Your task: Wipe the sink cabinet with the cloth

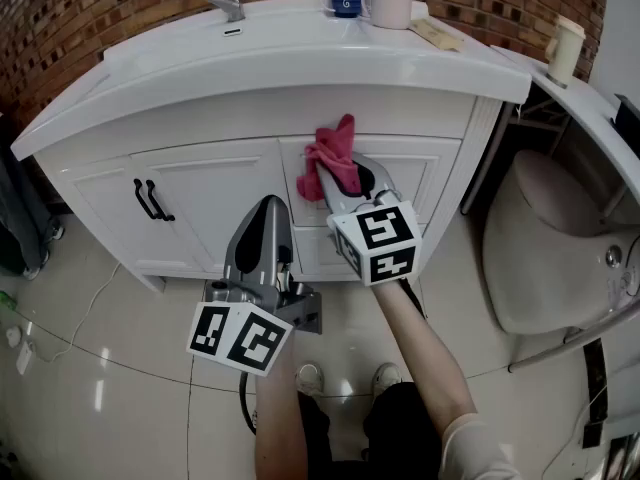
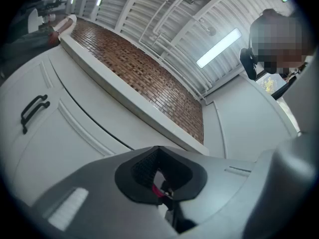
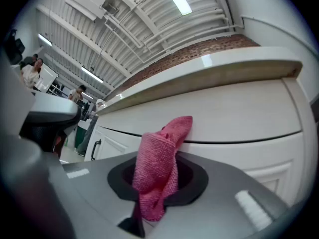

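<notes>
Head view first: what does it give that the two gripper views don't?

The whole layout. The white sink cabinet (image 1: 210, 183) stands under its basin top (image 1: 300, 58), with a blue mug (image 1: 346, 0) and a white mug (image 1: 390, 8) at the back. The right gripper (image 1: 333, 180) is up at the cabinet's front, to the right of the black door handles (image 1: 150, 200). The left gripper (image 1: 270, 208) hangs lower, just beside it, pointed at the doors.

And the right gripper view?

It shows the grip. The jaws are clamped on the cloth (image 3: 158, 168), which fills the gap between them. The cloth is pink, with a coarse knitted weave, bunched into a fold. Its top end leans on the dark seam below the basin top's edge, seemingly touching the panel, though I can't tell how firmly.

The left gripper view?

Its jaws are closed together with nothing held. Beyond them run the cabinet's front and the brick wall (image 2: 149, 78).
</notes>
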`<action>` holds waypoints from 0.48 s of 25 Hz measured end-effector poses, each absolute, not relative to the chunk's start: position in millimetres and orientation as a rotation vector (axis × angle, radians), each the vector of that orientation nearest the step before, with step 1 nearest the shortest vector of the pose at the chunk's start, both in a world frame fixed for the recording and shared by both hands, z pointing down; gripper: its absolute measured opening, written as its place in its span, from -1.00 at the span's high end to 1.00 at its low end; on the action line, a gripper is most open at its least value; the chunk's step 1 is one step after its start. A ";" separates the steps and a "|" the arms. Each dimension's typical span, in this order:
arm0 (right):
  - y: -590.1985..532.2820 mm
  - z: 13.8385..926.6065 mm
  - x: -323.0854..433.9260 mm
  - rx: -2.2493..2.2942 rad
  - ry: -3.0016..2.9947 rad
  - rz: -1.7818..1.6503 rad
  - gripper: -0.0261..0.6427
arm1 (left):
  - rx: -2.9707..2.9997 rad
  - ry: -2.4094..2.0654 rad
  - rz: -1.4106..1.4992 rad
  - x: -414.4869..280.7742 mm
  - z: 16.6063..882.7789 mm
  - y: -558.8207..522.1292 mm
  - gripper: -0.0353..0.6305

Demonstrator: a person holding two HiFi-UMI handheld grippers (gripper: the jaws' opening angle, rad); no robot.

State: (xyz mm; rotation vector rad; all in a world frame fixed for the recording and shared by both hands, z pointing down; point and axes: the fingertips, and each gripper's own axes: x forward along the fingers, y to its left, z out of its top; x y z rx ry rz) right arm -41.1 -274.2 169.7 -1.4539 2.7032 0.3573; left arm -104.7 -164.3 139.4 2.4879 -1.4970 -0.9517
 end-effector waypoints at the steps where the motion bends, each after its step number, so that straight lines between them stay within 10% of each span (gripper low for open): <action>1: -274.6 169.6 -18.5 -1.502 2.670 0.372 0.74 | 2.492 -1.495 -0.950 -103.1 139.1 -164.7 0.87; 12: -275.3 168.8 153.6 -1.901 2.421 0.446 0.74 | 2.516 -1.469 -0.942 -87.8 137.6 -166.0 0.87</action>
